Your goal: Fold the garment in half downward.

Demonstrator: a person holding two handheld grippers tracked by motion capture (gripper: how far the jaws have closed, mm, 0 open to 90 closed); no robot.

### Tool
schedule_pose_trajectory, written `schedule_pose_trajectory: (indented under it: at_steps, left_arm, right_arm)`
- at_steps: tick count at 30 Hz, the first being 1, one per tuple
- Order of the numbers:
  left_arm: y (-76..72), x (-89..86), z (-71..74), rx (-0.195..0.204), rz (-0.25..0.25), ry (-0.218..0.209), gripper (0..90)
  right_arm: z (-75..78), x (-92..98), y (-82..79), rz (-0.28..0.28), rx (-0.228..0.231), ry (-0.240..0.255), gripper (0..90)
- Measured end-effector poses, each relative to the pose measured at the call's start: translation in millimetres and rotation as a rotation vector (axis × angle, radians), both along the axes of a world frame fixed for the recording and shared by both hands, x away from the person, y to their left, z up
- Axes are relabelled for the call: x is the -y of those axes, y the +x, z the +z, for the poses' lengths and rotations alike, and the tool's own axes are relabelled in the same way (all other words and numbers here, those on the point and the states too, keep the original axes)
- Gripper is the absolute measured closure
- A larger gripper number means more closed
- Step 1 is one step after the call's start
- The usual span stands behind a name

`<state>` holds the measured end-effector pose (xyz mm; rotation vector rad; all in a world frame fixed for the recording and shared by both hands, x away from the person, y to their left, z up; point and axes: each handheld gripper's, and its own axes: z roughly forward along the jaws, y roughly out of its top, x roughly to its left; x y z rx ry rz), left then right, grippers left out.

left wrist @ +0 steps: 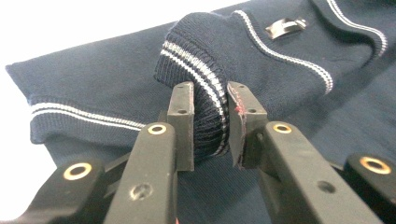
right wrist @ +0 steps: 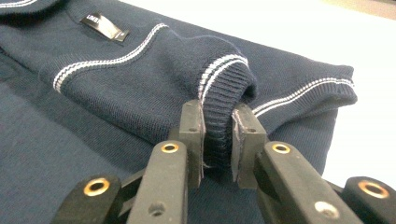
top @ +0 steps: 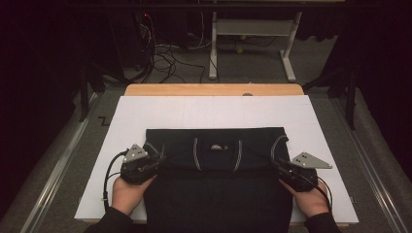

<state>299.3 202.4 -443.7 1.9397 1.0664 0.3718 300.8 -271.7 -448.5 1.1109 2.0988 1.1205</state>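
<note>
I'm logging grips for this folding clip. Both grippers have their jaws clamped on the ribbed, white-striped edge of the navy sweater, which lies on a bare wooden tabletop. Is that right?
Not quite. The grips are as you say: the left gripper and the right gripper each pinch the ribbed striped edge of the navy sweater. But the high view shows the sweater lying on a white sheet that covers the wooden table, not on bare wood.

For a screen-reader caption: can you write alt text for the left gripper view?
The left gripper, jaws shut, pinches a white-striped ribbed cuff of a navy knit sweater spread on a white sheet. A small label lies near the collar.
</note>
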Motion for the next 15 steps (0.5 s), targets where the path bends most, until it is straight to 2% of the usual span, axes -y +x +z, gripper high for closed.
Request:
schedule_pose_trajectory:
  at_steps: [7,9,12,15]
  left_arm:
    - [-15.5,1.4,-5.3,-0.013,-0.026,0.023,69.6]
    - [-16.9,0.7,-9.0,-0.029,-0.025,0.026,69.6]
    - [-16.6,1.3,-15.1,-0.049,-0.020,0.051,69.5]
    - [-15.7,0.4,-18.3,-0.069,-0.016,0.048,69.2]
  right_arm:
    - [-2.6,0.7,-15.3,0.012,-0.002,-0.022,78.1]
    - [-4.1,0.8,-18.6,0.011,-0.009,-0.025,78.0]
    - [-7.5,0.6,-21.6,0.012,-0.025,-0.034,77.9]
    - [-9.9,0.2,-23.4,0.010,-0.038,-0.042,77.5]
